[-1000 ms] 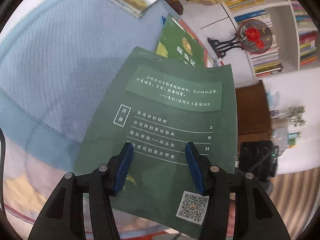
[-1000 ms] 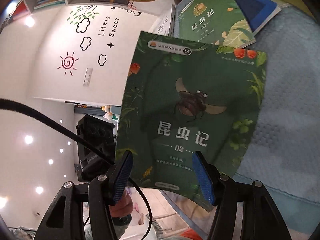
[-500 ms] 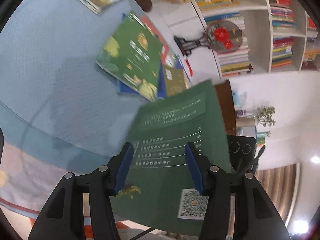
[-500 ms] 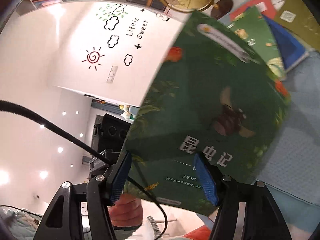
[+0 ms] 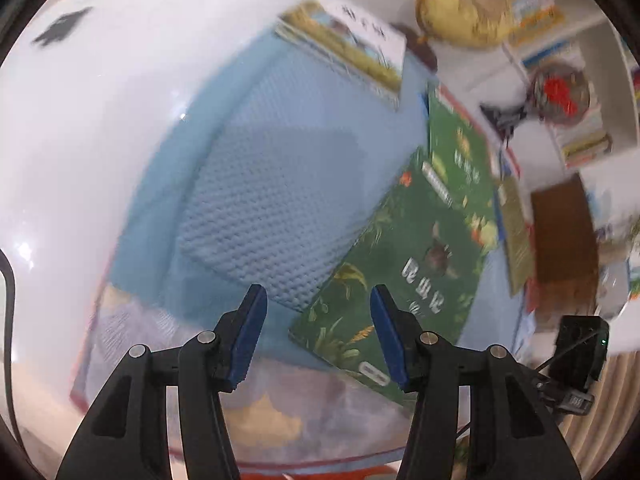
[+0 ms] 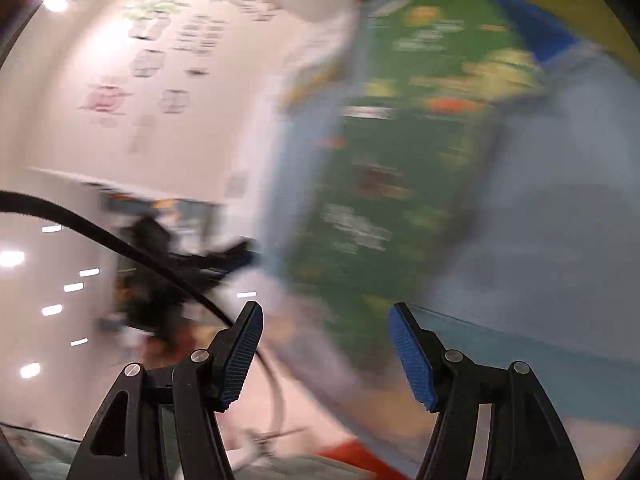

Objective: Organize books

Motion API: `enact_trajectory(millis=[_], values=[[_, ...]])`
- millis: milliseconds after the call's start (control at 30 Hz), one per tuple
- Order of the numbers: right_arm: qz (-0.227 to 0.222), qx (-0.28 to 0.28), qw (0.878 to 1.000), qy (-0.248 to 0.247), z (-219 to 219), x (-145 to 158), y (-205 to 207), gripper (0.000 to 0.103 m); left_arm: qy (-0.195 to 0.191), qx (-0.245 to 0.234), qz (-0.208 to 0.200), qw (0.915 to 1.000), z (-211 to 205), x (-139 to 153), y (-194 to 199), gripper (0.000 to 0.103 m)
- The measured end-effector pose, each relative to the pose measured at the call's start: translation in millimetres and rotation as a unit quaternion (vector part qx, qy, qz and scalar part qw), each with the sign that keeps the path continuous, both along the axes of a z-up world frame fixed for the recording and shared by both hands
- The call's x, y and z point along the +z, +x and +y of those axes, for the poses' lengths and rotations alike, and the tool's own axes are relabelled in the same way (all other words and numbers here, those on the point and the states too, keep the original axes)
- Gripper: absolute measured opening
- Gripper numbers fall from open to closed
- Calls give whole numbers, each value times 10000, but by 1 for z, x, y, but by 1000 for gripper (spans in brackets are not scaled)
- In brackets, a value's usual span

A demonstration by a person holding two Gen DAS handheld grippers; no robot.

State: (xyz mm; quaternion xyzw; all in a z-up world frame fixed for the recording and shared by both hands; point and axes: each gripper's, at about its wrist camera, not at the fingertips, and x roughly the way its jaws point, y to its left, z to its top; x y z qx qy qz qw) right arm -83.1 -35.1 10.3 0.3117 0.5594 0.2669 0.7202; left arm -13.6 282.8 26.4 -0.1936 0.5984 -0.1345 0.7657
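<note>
A green picture book with a beetle on its cover [image 5: 416,264] lies front side up on the blue quilted cloth [image 5: 272,200]. Its near corner reaches under my left gripper [image 5: 316,296], which is open with nothing pinched between the blue pads [image 5: 250,332]. In the blurred right wrist view the same green book [image 6: 384,200] lies ahead on the cloth, just beyond my right gripper [image 6: 326,312], which is also open and holds nothing. A second green book [image 5: 460,152] lies behind the first, on other books.
A stack of books with a landscape cover [image 5: 352,48] lies at the cloth's far edge, near a globe [image 5: 460,4]. An olive book [image 5: 516,232], a bookshelf [image 5: 580,80], a red fan ornament [image 5: 560,88] and a brown cabinet [image 5: 560,232] are on the right. A black cable [image 6: 120,240] crosses the right wrist view.
The green book, which stood upright between the two cameras, has tipped over and now lies flat on the cloth, cover up. Both views have swung and blurred.
</note>
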Motion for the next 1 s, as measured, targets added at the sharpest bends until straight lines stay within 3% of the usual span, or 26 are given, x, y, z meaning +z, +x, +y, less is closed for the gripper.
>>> enact_trajectory(millis=[67, 133, 233, 300, 400, 567, 767, 833, 867, 1000], values=[[67, -169, 9979, -616, -11, -6, -9, 65, 261, -295, 51, 9992, -17, -8, 6, 50], [195, -317, 9955, -876, -13, -9, -20, 65, 423, -628, 28, 9971, -30, -9, 6, 51], [228, -373, 9915, -1227, -1, 2, -22, 65, 609, -1059, -94, 9925, -42, -9, 4, 67], [60, -310, 9860, -1635, 14, 15, -15, 65, 625, -1148, -135, 9913, -44, -10, 3, 69], [-146, -245, 9808, -1928, 34, 30, -13, 75, 560, -1199, -149, 9911, -40, -12, 1, 69], [-73, -498, 9805, -1897, 36, 27, -18, 77, 52, -1116, -114, 9937, -28, -17, 3, 78], [-119, -979, 9753, -1974, 35, 24, -32, 76, -94, -1156, -294, 9928, -21, -15, -4, 73], [-102, -1030, 9730, -2064, 39, 19, -34, 67, -90, -1229, -305, 9919, -21, -14, -4, 67], [-58, -1054, 9725, -2077, 40, 17, -36, 61, -140, -1285, -291, 9912, -22, -14, -3, 59], [98, -1171, 9775, -1751, 44, 3, -40, 48, -229, -1407, -261, 9894, -21, -15, -3, 52]])
